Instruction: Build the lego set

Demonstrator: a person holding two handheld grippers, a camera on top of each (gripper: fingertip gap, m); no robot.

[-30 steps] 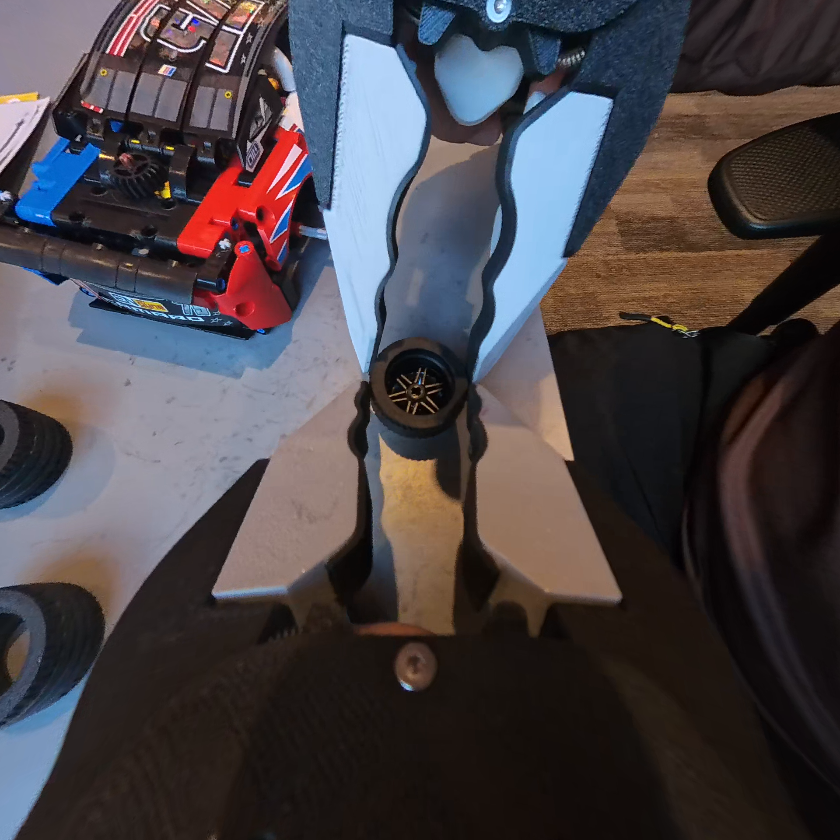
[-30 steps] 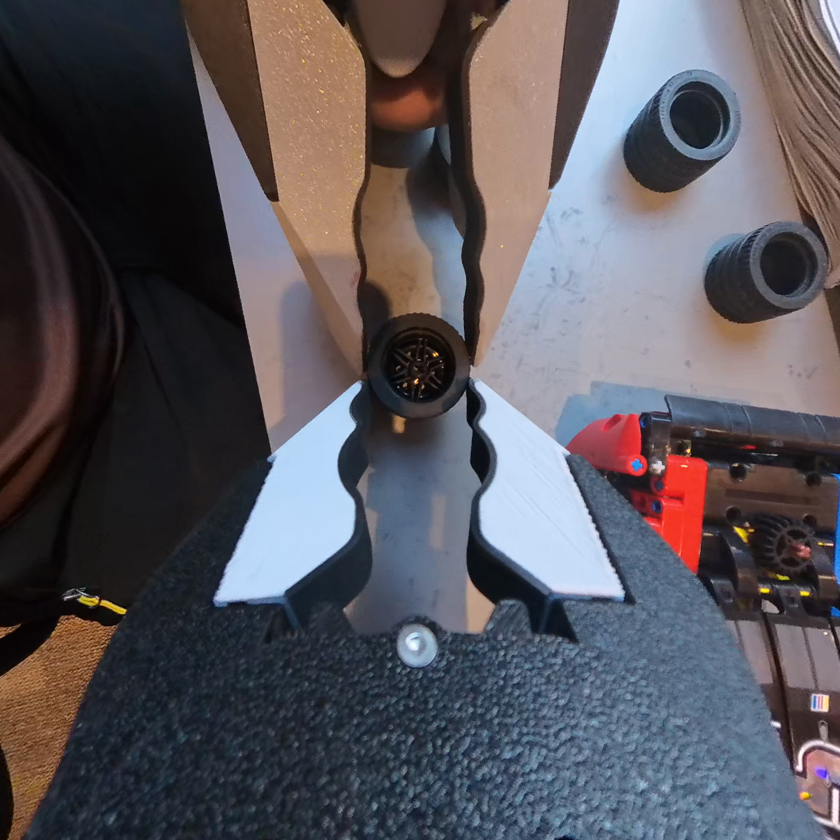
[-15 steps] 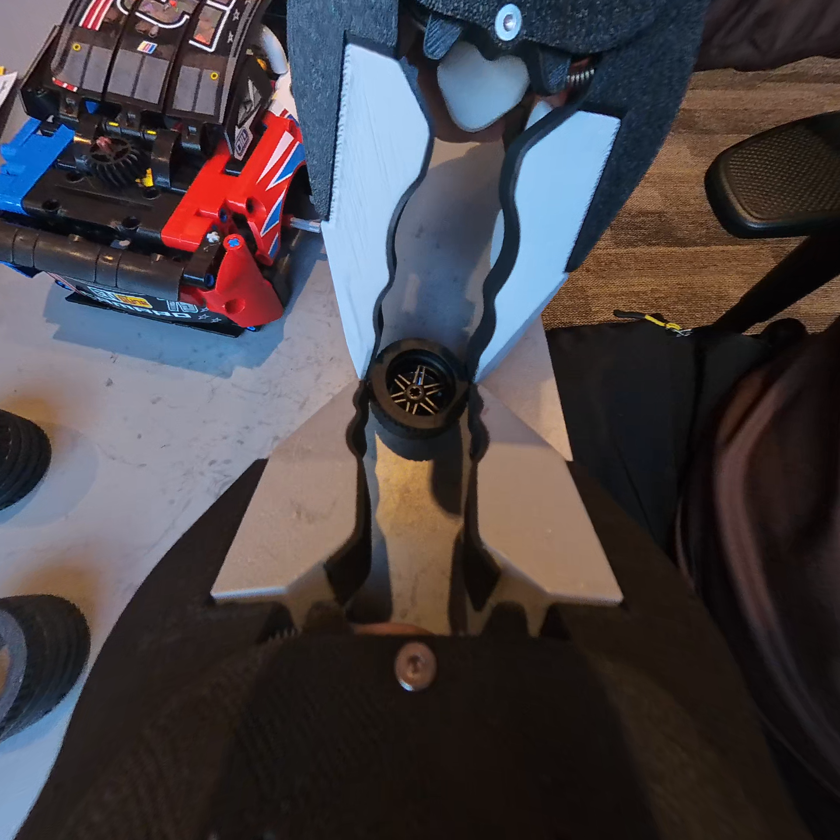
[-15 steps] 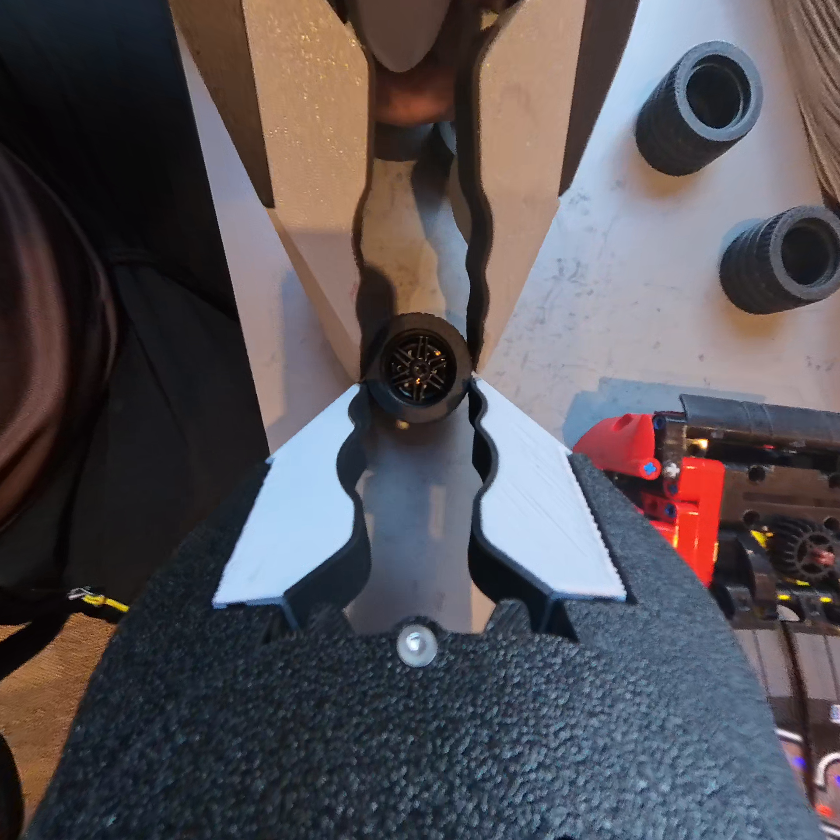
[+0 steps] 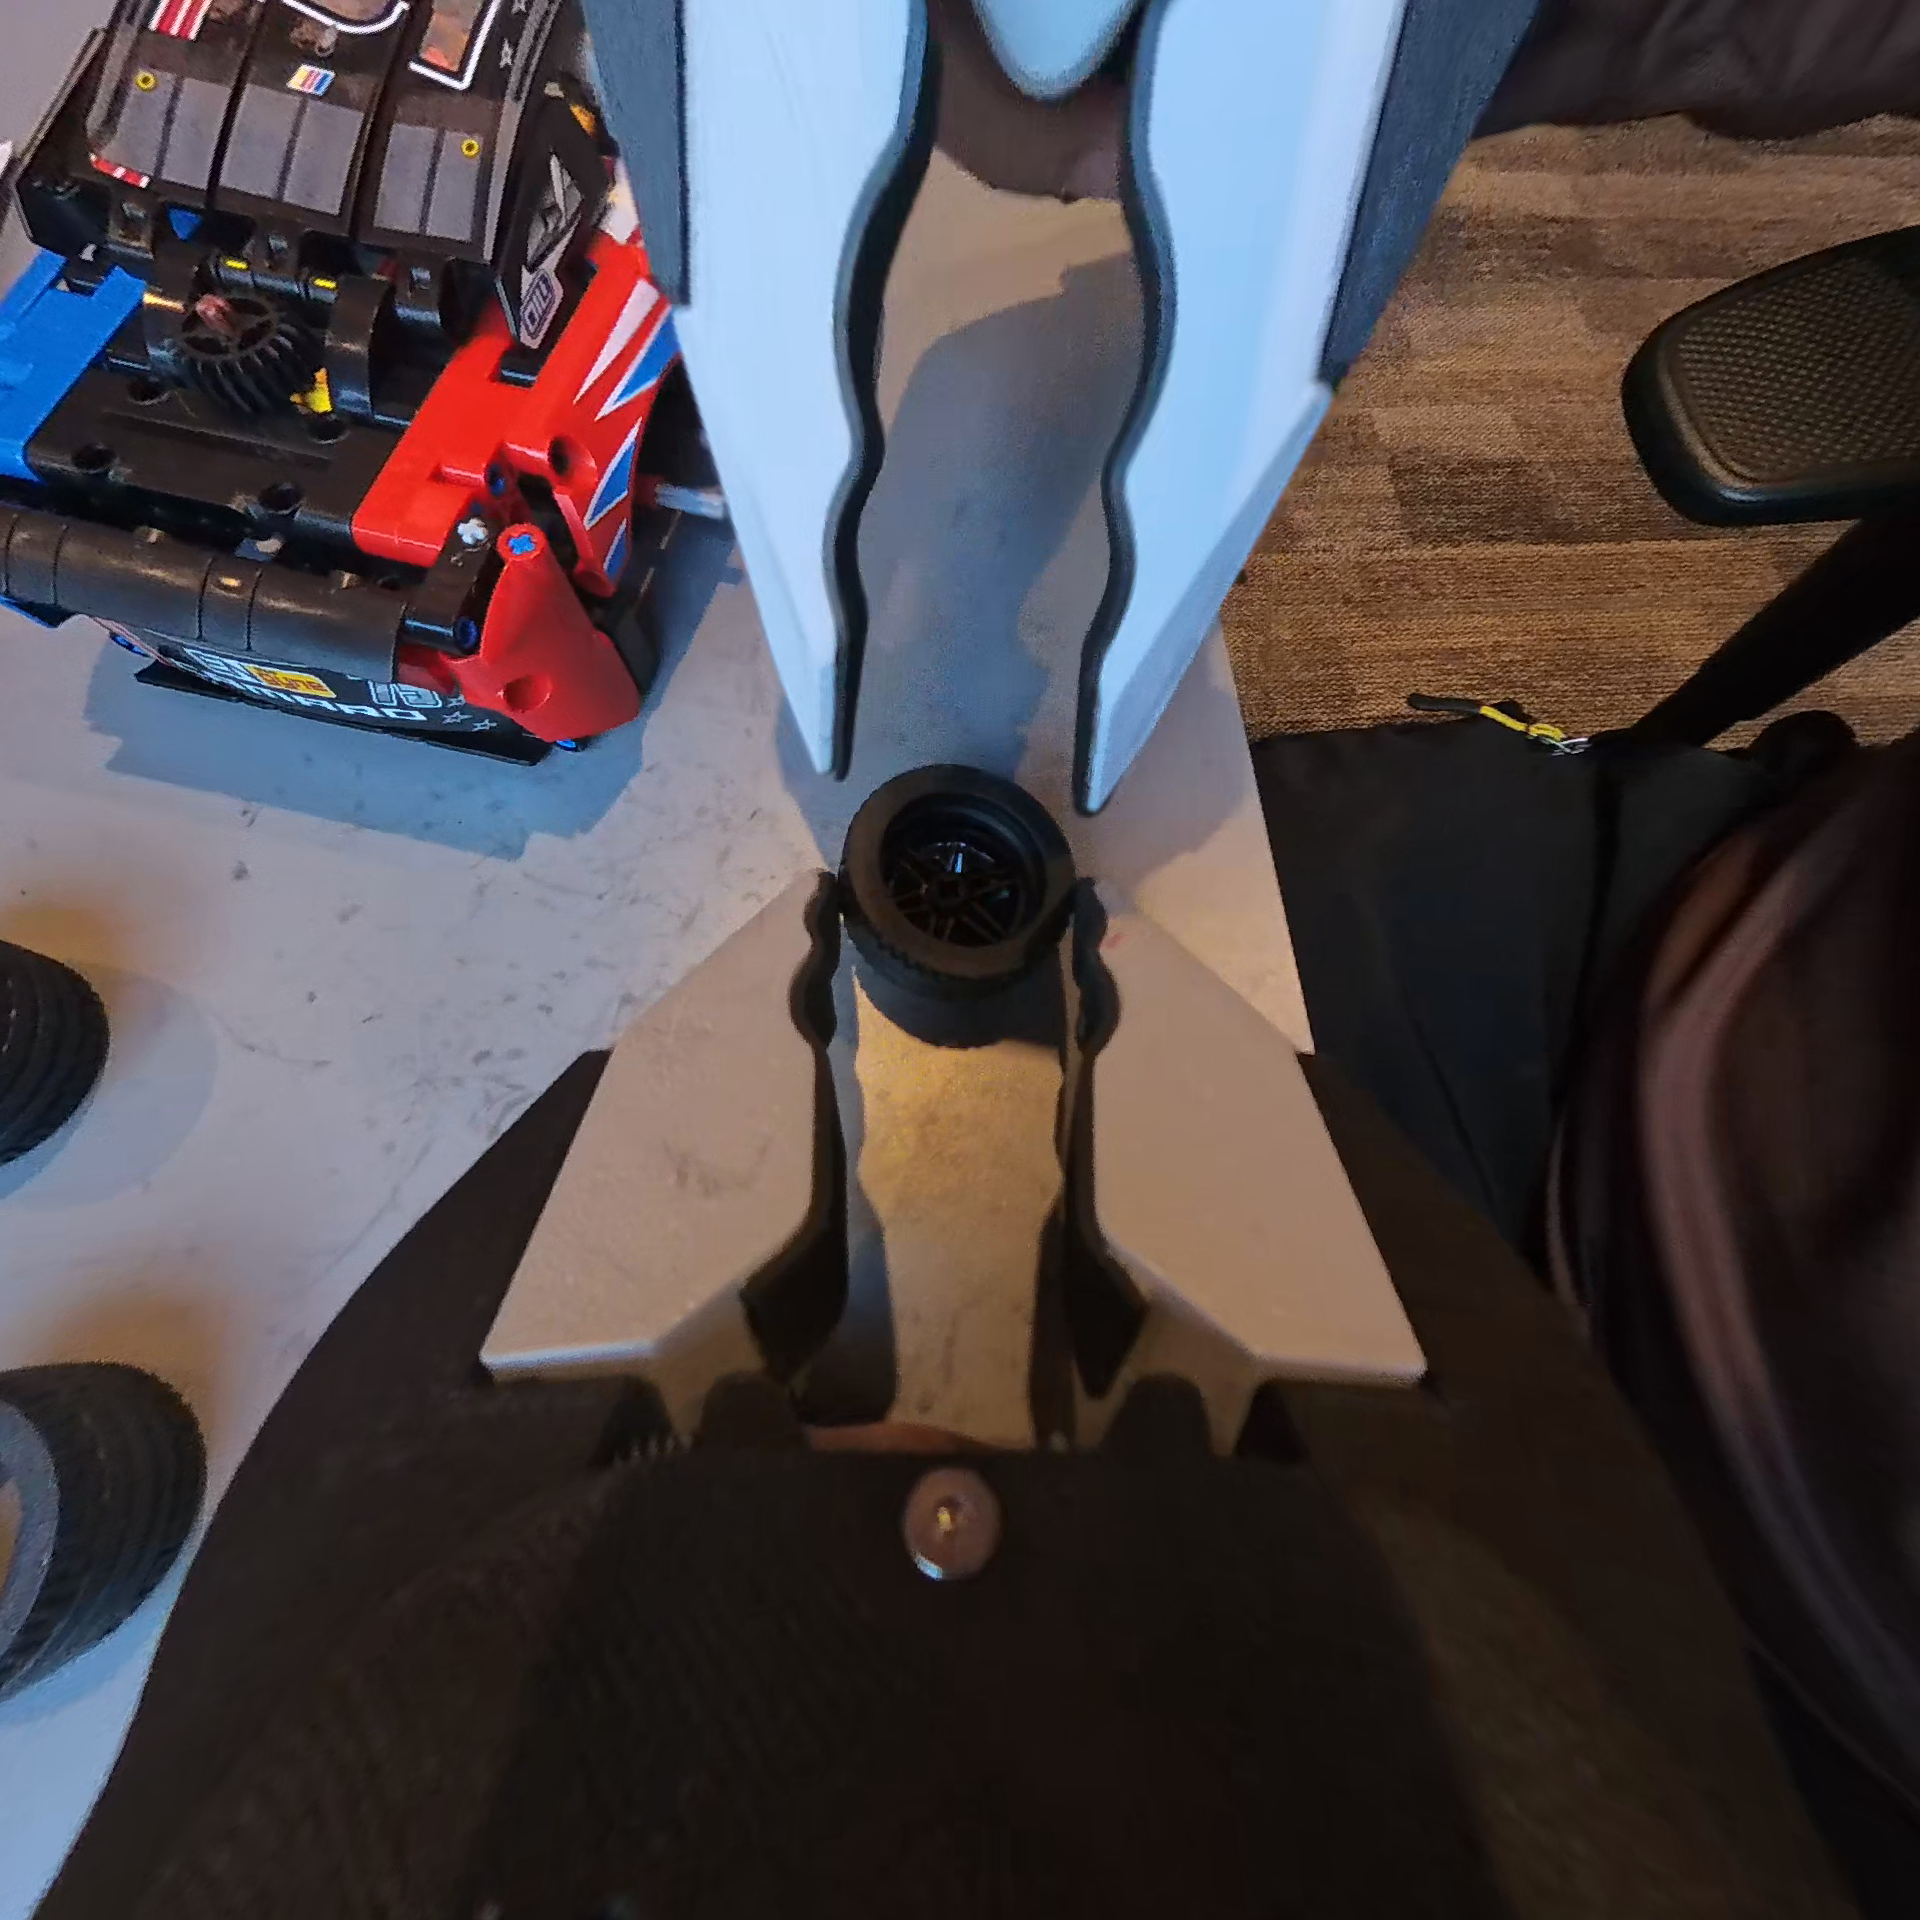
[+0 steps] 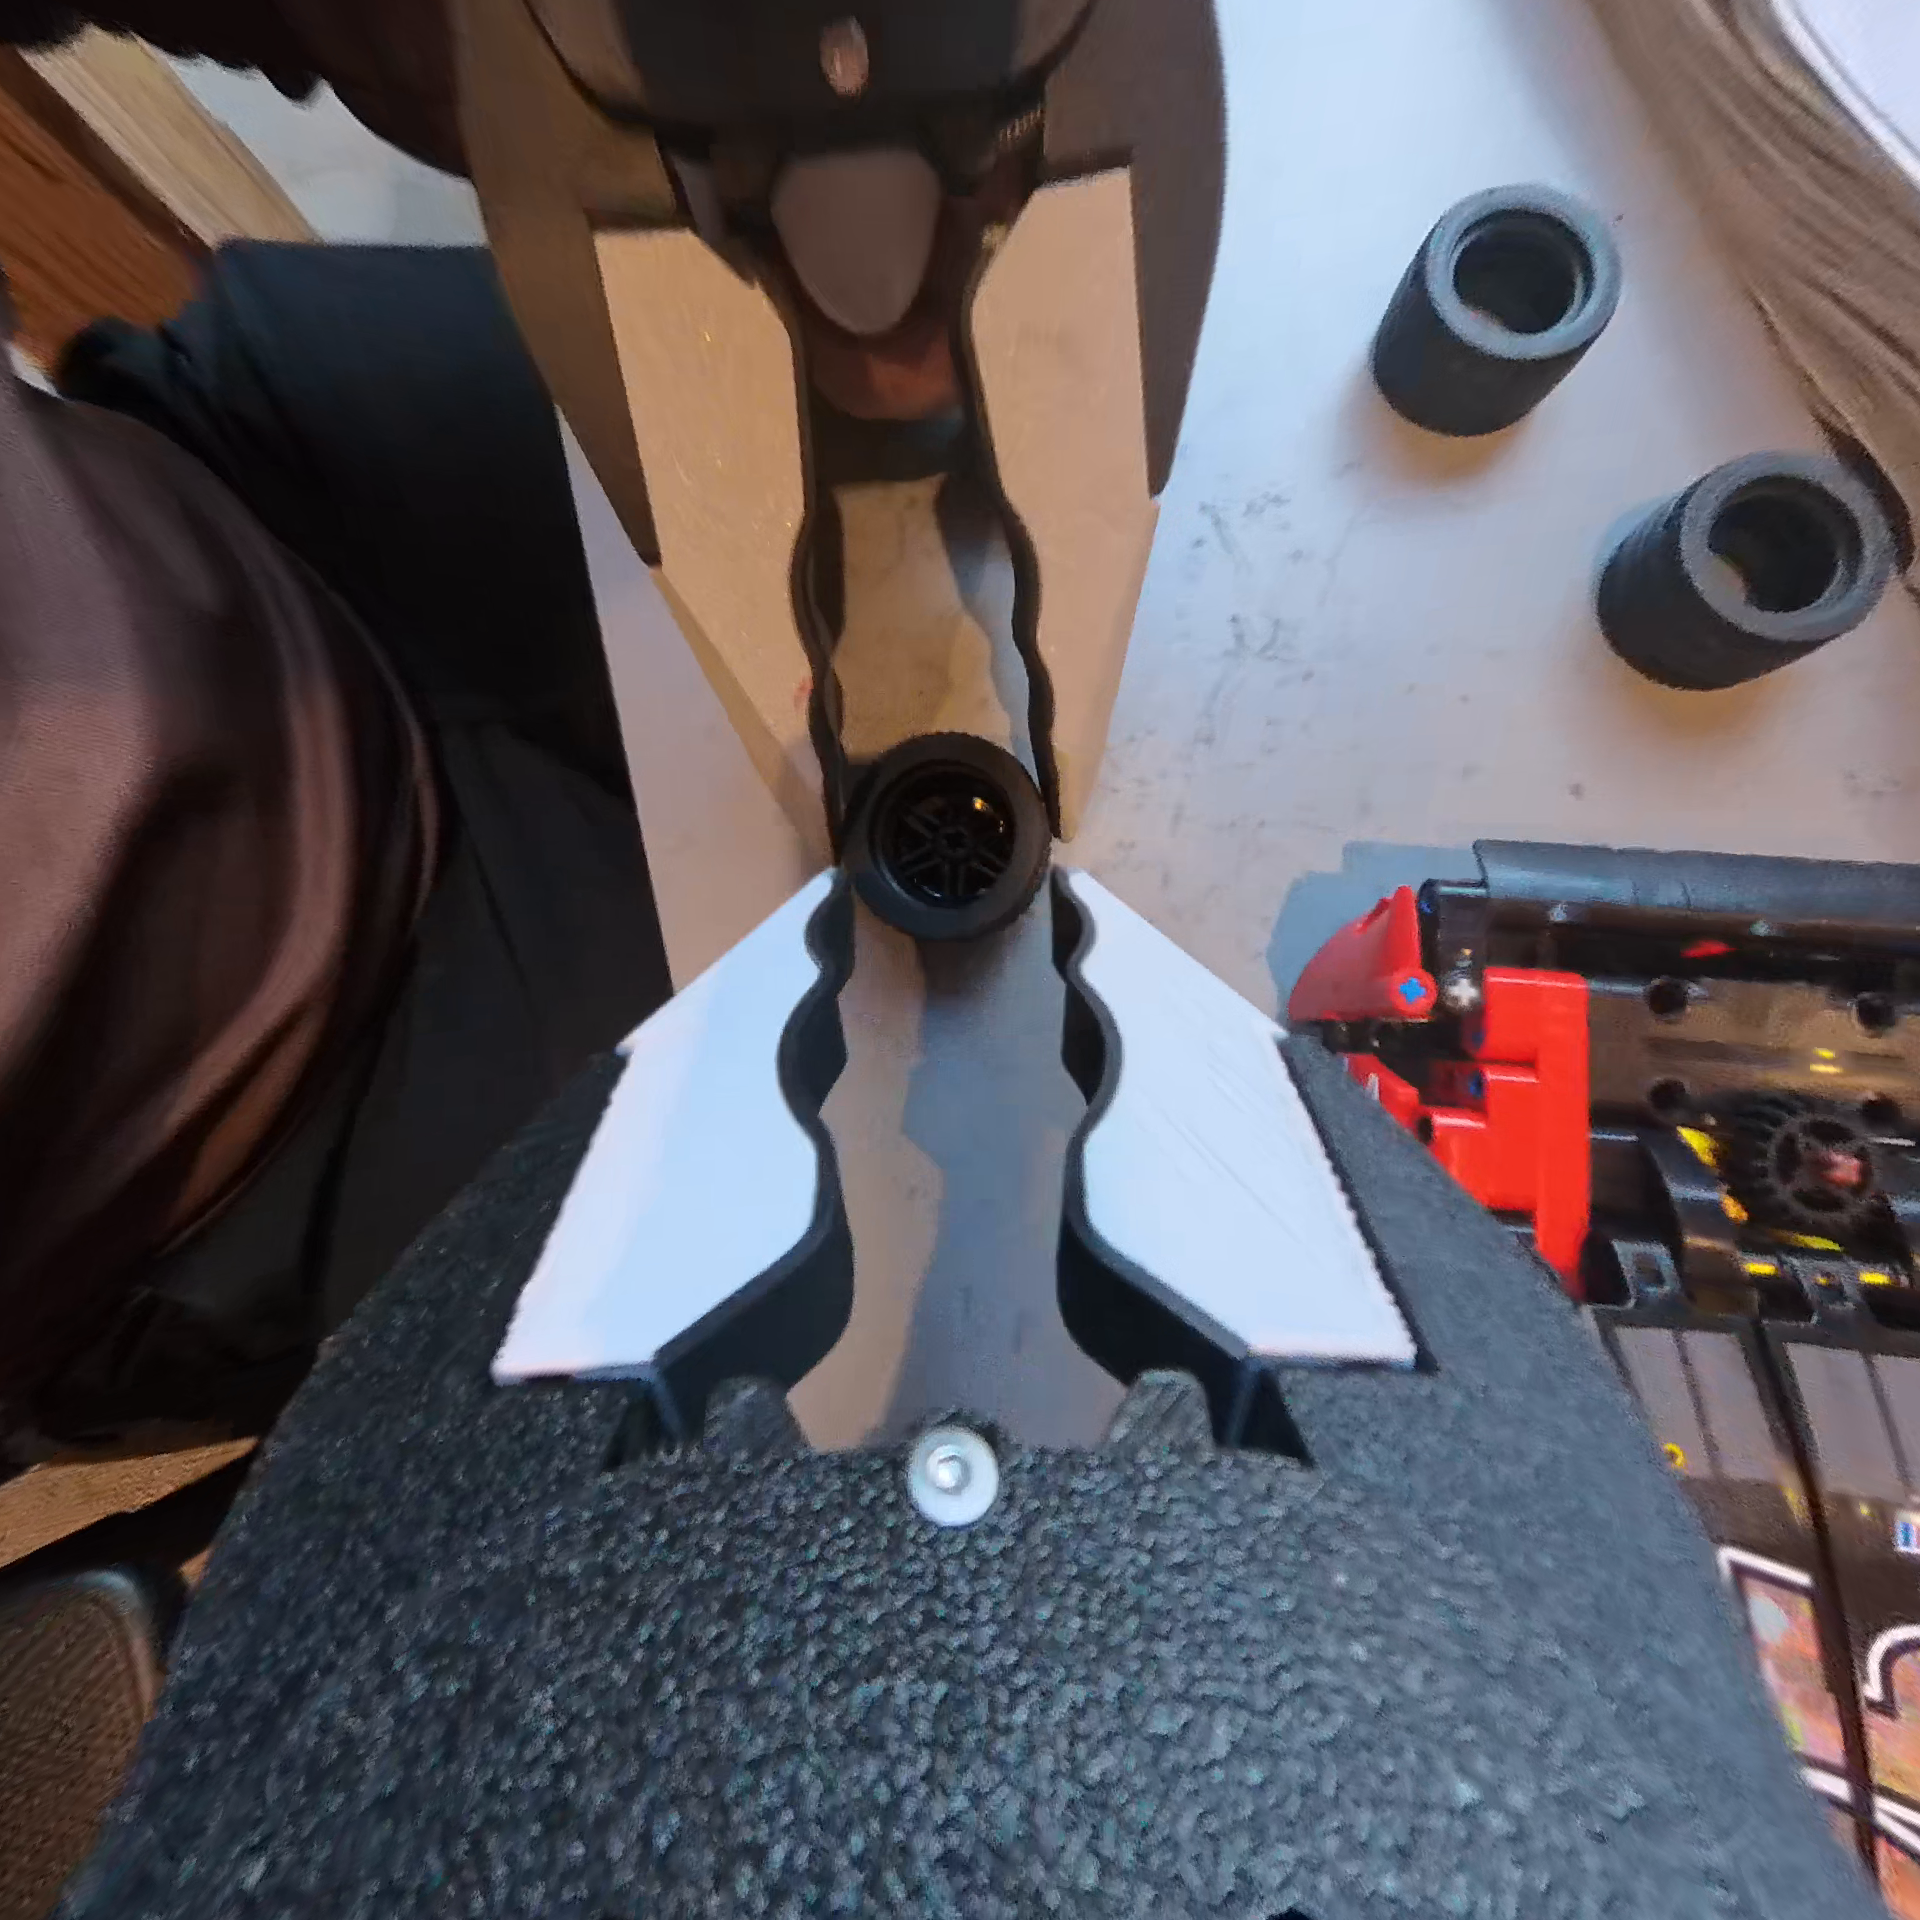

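A small black wheel (image 5: 956, 883) with a spoked hub is clamped between the tips of the left gripper (image 5: 951, 914), held above the pale grey table (image 5: 416, 935) near its edge. In the left wrist view the right gripper (image 5: 961, 774) is seen opposite, tip to tip with the left one; its fingers (image 5: 790, 468) are spread slightly wider than the wheel and a small gap is visible on each side, so nothing is held by it. The same is shown from the right wrist view: the wheel (image 6: 940, 847) is pinched by the left gripper's (image 6: 940, 800) dark-edged tips, while the right gripper's (image 6: 945, 894) white fingers (image 6: 717, 1143) stand parted just short of it. The partly built car (image 5: 332, 395), in red, black and blue, is set on the table to the left of the grippers in the left wrist view, well apart from the wheel. Two loose black tyres (image 6: 1496, 307) are lying on their sides on the table beyond the car (image 6: 1621, 1091) in the right wrist view, near each other but not touching. A person's dark clothing (image 5: 1714, 1143) is seen at the table edge.
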